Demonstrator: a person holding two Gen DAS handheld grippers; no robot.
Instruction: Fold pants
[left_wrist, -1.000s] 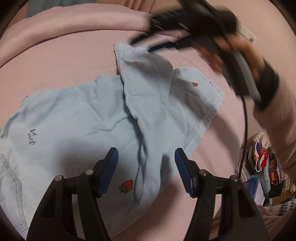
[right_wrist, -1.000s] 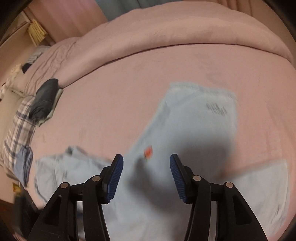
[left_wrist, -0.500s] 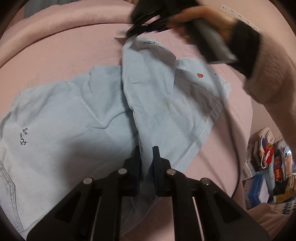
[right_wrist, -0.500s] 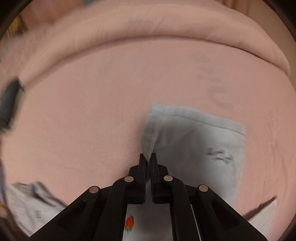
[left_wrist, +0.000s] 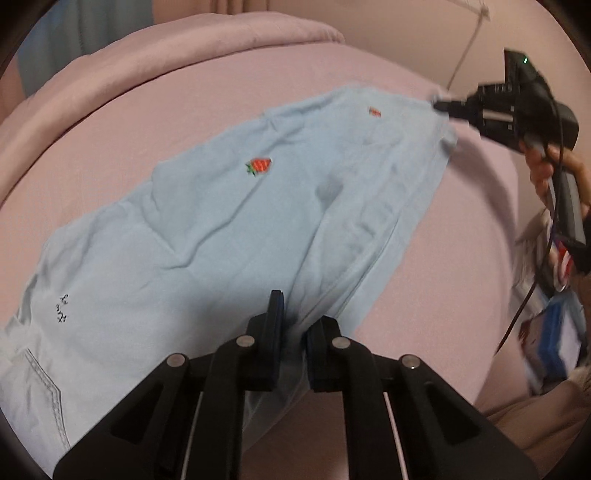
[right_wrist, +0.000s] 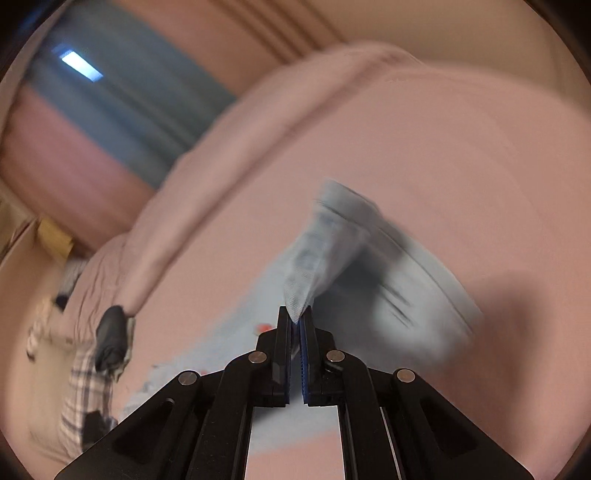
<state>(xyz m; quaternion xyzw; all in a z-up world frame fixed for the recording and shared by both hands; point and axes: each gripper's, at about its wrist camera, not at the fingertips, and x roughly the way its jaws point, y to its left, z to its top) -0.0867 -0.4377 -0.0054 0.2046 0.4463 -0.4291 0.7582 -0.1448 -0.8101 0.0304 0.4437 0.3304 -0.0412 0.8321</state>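
Observation:
Light blue pants (left_wrist: 207, 236) with small strawberry patches lie on a pink bed (left_wrist: 461, 229). My left gripper (left_wrist: 293, 321) is shut on the pants' near edge, cloth bunched between its fingers. My right gripper (left_wrist: 441, 107) shows at the far right of the left wrist view, pinching the far end of a leg. In the right wrist view the right gripper (right_wrist: 295, 319) is shut on a fold of the blue cloth (right_wrist: 314, 254), which is lifted and blurred. The leg lies stretched out between the two grippers.
A rolled pink duvet (left_wrist: 155, 55) lines the bed's far side. A dark bundle (right_wrist: 110, 336) and plaid cloth (right_wrist: 85, 391) lie at the bed's left in the right wrist view. Boxes and clutter (left_wrist: 550, 332) stand off the bed's right edge.
Both grippers closed on the pants. The right gripper then pulled the leg's far end out to the right, so the folded-over leg is now spread long and flat.

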